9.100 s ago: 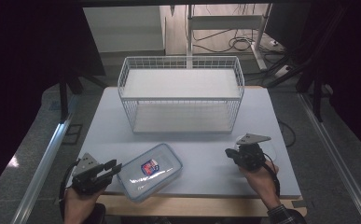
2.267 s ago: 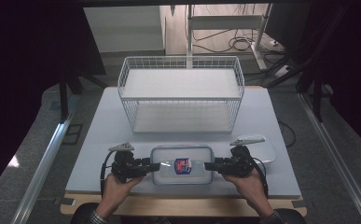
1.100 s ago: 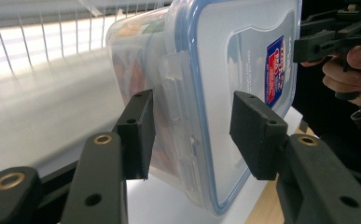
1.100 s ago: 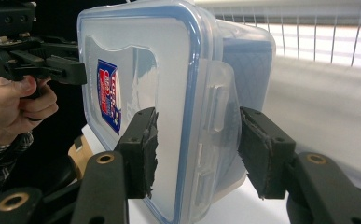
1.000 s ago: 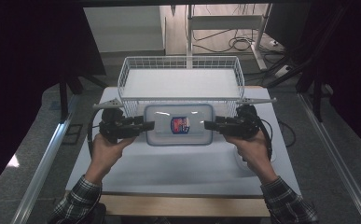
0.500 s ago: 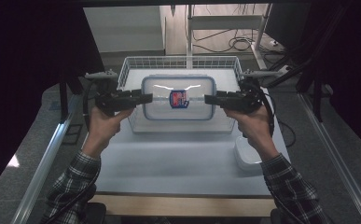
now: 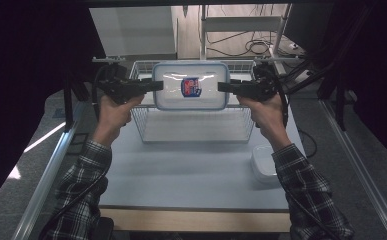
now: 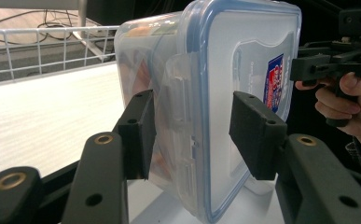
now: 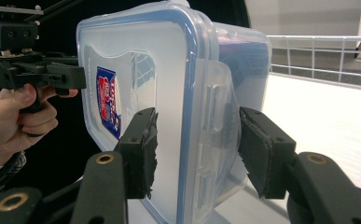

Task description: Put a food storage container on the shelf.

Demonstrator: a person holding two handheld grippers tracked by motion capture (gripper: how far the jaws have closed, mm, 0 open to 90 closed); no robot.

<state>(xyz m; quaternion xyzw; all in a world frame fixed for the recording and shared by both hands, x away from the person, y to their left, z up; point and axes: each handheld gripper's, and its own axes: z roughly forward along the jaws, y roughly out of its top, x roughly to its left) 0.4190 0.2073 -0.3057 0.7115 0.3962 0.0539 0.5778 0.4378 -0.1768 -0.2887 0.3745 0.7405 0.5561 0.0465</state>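
A clear plastic container [image 7: 191, 85] with a blue-rimmed lid and a red and blue label hangs in the air over the white wire basket [image 7: 191, 131]. It is tipped so its lid faces the person. My left gripper [image 7: 156, 86] is shut on its left end and my right gripper [image 7: 223, 87] on its right end. In the left gripper view the pads [image 8: 257, 135] clamp the container [image 8: 215, 84] across lid and body. The right gripper view has its pads [image 9: 141, 149] pinching the opposite end [image 9: 169, 93] in the same way. Each gripper view also shows the other hand's gripper [image 8: 327, 65] [image 9: 38, 74].
The basket stands at the far middle of the pale table [image 7: 181, 175]; its wire rim [image 8: 38, 32] [image 9: 318, 39] runs behind the container. A small clear tub [image 7: 266, 162] sits at the table's right, under my right forearm. Dark curtains flank the table.
Both grippers have carried the container from near the table's front edge up and away, to above the wire basket. The grip on both ends looks unchanged.
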